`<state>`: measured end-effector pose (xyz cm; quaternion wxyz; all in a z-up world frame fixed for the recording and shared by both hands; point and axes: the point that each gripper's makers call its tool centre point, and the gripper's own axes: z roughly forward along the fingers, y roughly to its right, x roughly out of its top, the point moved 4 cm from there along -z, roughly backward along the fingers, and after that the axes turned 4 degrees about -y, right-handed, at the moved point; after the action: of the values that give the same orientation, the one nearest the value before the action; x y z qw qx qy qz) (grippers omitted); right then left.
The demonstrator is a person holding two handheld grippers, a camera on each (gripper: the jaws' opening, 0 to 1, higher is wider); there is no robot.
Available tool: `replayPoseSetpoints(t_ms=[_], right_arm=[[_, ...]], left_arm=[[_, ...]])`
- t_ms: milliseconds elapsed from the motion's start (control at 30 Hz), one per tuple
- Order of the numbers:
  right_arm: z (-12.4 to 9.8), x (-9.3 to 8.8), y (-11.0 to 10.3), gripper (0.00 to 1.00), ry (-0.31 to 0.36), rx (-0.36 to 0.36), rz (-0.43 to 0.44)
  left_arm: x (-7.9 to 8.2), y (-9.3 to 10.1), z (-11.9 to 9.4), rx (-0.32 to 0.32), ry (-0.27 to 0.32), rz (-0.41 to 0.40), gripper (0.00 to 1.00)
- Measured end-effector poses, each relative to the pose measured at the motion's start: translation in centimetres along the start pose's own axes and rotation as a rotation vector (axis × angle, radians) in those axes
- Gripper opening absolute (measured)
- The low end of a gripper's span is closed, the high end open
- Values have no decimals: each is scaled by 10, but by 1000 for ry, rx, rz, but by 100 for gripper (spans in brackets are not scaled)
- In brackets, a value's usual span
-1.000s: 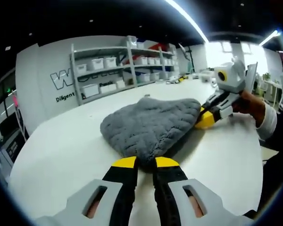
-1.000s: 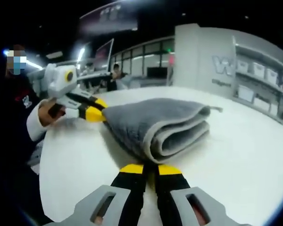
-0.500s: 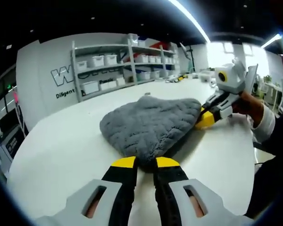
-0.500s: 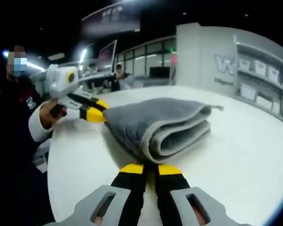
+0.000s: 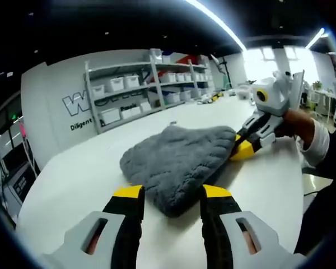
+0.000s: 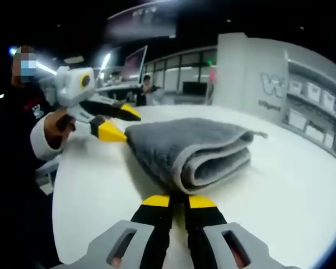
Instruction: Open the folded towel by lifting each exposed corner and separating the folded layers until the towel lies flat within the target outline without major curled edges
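On the white table (image 5: 67,168) we see the folded grey towel (image 5: 176,159) with bare surface around; left gripper (image 5: 172,197) gapes wide, right gripper (image 6: 178,200) pinches its corner.

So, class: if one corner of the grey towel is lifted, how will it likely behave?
The towel looks thick and plush, folded in soft rounded layers, so it will probably droop and unfold rather than stay stiff. Its fuzzy pile probably grips well. The right tool is shut on its edge.

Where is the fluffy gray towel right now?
The gray towel lies folded on the white table, between the two grippers: the right gripper pinches one end, while the open left gripper sits at the other.
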<state>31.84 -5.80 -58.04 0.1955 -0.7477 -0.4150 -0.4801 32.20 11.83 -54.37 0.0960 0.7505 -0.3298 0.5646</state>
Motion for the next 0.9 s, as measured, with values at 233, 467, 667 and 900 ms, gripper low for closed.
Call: replayPoseSetpoints(t_ms=[233,467,667,900], right_arm=[[-2,-1,2,6,-2,-3,-33],[-3,-1,5,6,14,13,1],[-6,0,8,7,30,25,22],[-8,1,11,7,42,38,48]], left_arm=[[12,16,5,-15,32,62,43],[20,27,10,-42,50,87,43],[27,40,14,-53,64,114,41],[37,48,19,-53,78,167,38]])
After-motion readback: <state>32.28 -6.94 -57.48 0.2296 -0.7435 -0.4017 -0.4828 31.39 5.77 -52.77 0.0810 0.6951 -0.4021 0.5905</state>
